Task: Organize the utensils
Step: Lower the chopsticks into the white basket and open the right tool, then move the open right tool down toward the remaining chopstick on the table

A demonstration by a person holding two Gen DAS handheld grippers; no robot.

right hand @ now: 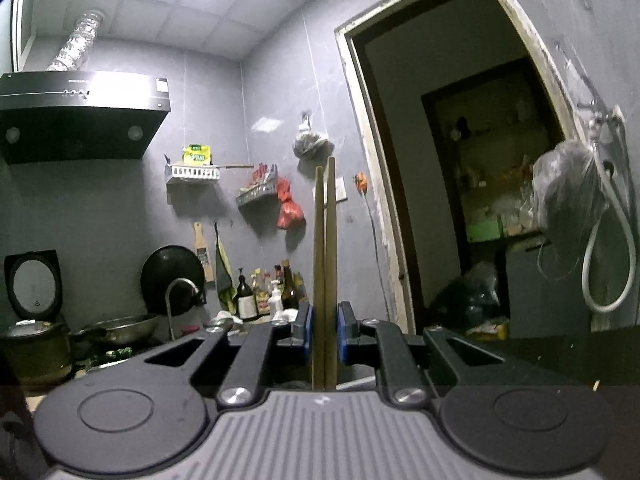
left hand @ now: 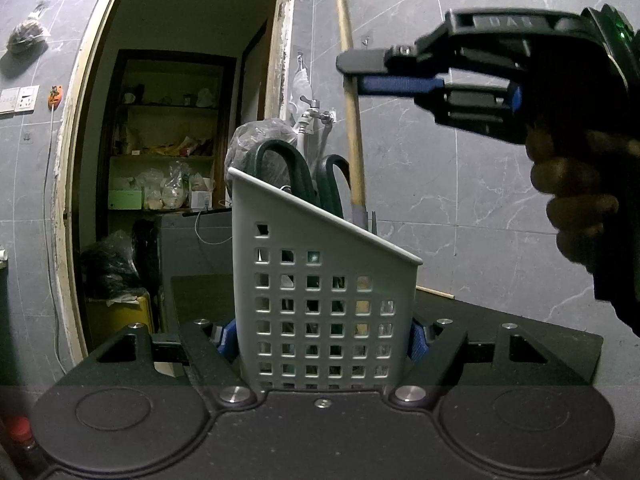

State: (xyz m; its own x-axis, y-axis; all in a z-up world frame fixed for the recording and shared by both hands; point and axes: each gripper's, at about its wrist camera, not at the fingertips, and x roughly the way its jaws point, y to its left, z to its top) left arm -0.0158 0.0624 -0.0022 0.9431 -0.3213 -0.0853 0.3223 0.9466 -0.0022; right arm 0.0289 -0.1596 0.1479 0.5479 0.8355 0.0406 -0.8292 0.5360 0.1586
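Chopsticks [right hand: 325, 264], a wooden pair, stood upright at 12 o'clock, clamped between the blue pads of the right gripper [right hand: 325, 334]. Seen again in the left view at 1 o'clock, above the white perforated utensil holder [left hand: 326, 304]. Holder pinched at both sides by the left gripper [left hand: 322, 338], dark-handled utensils [left hand: 298, 178] inside.

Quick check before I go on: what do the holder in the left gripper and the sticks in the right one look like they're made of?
The holder looks like moulded plastic, pale grey and matte: thin even walls, a grid of square punched holes, a smooth rolled rim. The chopsticks look like bamboo or wood, tan and unglossy, with a plain dull surface; which of the two I cannot tell from here.
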